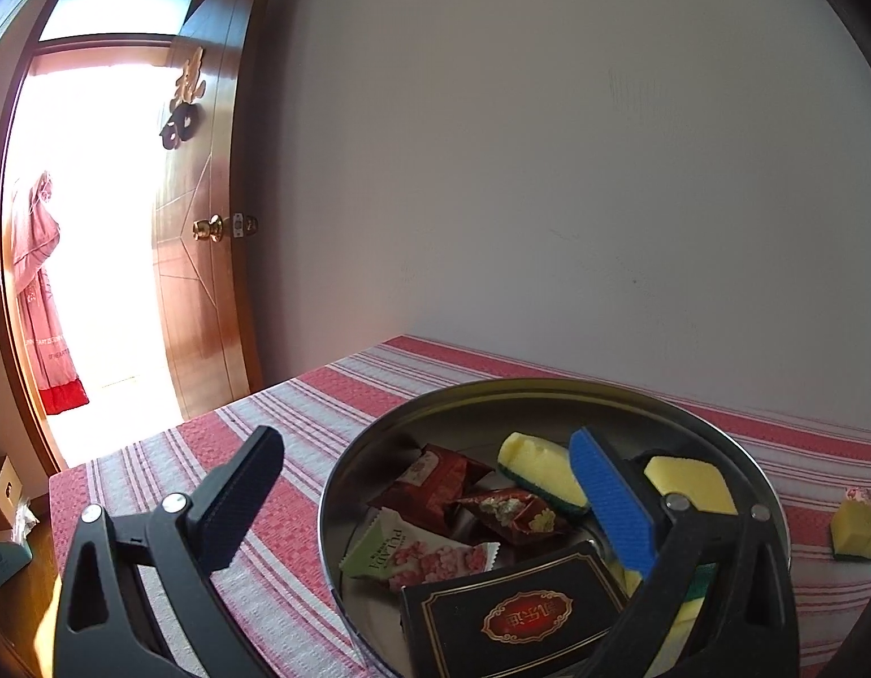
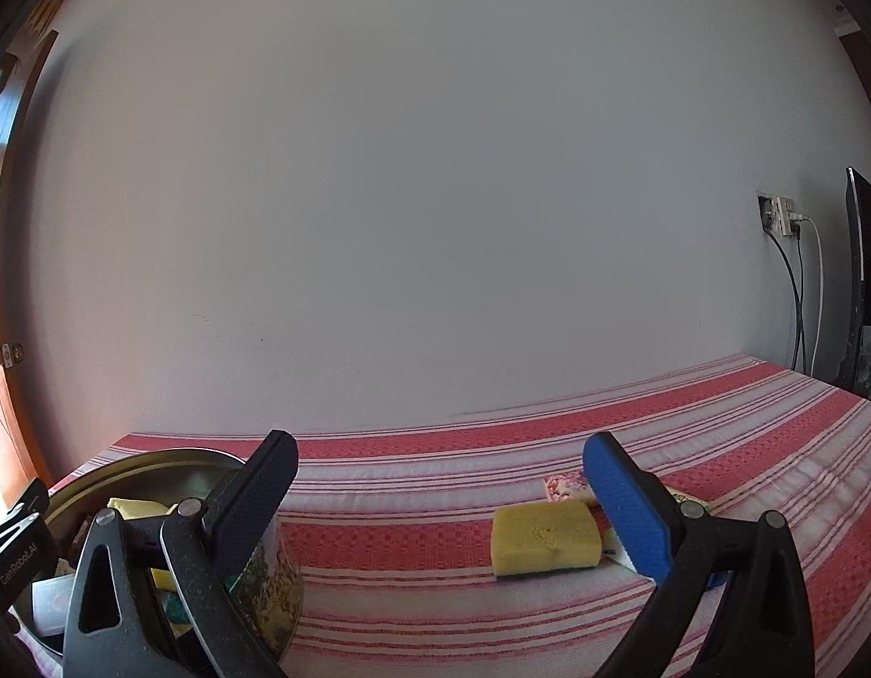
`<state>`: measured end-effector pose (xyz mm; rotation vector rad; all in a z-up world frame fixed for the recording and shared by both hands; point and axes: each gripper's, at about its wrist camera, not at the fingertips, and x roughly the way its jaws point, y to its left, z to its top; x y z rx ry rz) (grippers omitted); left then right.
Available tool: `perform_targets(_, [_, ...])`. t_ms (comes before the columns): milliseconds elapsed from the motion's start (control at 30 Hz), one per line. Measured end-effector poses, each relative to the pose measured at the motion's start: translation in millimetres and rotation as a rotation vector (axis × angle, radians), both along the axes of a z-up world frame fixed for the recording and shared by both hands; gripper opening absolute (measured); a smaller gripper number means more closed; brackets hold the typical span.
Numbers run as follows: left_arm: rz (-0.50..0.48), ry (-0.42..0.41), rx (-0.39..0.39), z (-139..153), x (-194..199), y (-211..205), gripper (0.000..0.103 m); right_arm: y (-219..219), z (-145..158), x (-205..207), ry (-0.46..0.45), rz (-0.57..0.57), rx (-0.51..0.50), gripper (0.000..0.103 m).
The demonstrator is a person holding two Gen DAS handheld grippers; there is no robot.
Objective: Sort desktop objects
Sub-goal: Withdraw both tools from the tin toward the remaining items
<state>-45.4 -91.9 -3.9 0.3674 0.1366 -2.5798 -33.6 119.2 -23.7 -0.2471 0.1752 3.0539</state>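
Both grippers, left (image 1: pixel 429 500) and right (image 2: pixel 441 500), wide, empty. Risk: sponge (image 2: pixel 544 537) right of tin (image 2: pixel 152 466) squashing, slipping from right grip.

Left wrist view, lower centre: black box (image 1: pixel 520 616) cut off by the bottom edge; its red emblem's characters too small to read. A yellow sponge (image 1: pixel 689 485) sits half behind the blue finger (image 1: pixel 610 500) of the left gripper (image 1: pixel 429 503). More yellow and green pieces at lower right are mostly hidden by the gripper frame.

Far right: small yellow sponge (image 1: pixel 856 534) clipped by the lens rim, pink wrapper on top of it blurred.

Upper left: doorway (image 1: pixel 90 237) blown out white, nothing readable beyond it.

Right wrist view, lower left: tin (image 2: pixel 152 466) contents largely blocked by the black finger (image 2: pixel 251 508) of the right gripper (image 2: pixel 438 508).

Centre right: wrapper (image 2: pixel 565 485) behind the loose sponge (image 2: pixel 542 537), partly hidden.
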Motion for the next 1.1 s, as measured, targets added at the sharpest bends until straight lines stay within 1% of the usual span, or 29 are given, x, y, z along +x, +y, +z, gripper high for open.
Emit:
perform_targets(167, [-0.023, -0.001, -0.011, -0.1, 1.9, 7.7, 0.102, 21.0, -0.2, 2.5, -0.026, -0.019, -0.008, 0.103])
perform_targets(200, [-0.027, 0.001, -0.01, 0.0, 2.9, 8.5, 0.102, 34.2, -0.3, -10.4, -0.03, -0.021, -0.011, 0.103])
perform_targets(300, [-0.033, 0.004, -0.001, 0.5, 6.2, 11.2, 0.102, 42.4, 1.5, -6.8, -0.024, -0.041, 0.012, 0.103])
perform_targets(400, [-0.065, 0.014, 0.011, 1.0, 10.8, 17.9, 0.102, 50.6, 1.8, -9.8, -0.028, -0.057, 0.037, 0.103])
perform_targets(533, [-0.121, 0.013, 0.005, 1.6, 13.3, 35.2, 0.102, 71.3, -1.6, -10.7, -0.038, -0.071, 0.065, 0.103])
perform_targets(667, [-0.195, 0.001, 0.0, 2.0, 12.3, 58.6, 0.102, 101.1, -3.4, -13.4, -0.05, -0.099, 0.082, 0.103])
perform_targets(733, [-0.237, -0.011, -0.006, 1.9, 10.2, 72.3, 0.102, 108.5, 1.2, -7.8, -0.055, -0.116, 0.079, 0.103])
perform_targets(867, [-0.305, -0.026, -0.037, 2.3, 5.1, 100.8, 0.102, 129.8, 0.7, -10.6, -0.076, -0.146, 0.073, 0.103])
perform_targets(933, [-0.351, -0.04, -0.029, 1.5, 0.8, 114.0, 0.102, 139.6, 0.1, -11.8, -0.086, -0.159, 0.065, 0.103])
perform_targets(1033, [-0.417, -0.078, -0.006, -0.3, -6.9, 134.1, 0.102, 154.6, -0.6, -15.6, -0.112, -0.142, 0.036, 0.103])
perform_targets(1100, [-0.467, -0.097, -0.011, -1.3, -12.0, 150.9, 0.102, 166.3, -3.9, -22.0, -0.146, -0.124, 0.007, 0.103])
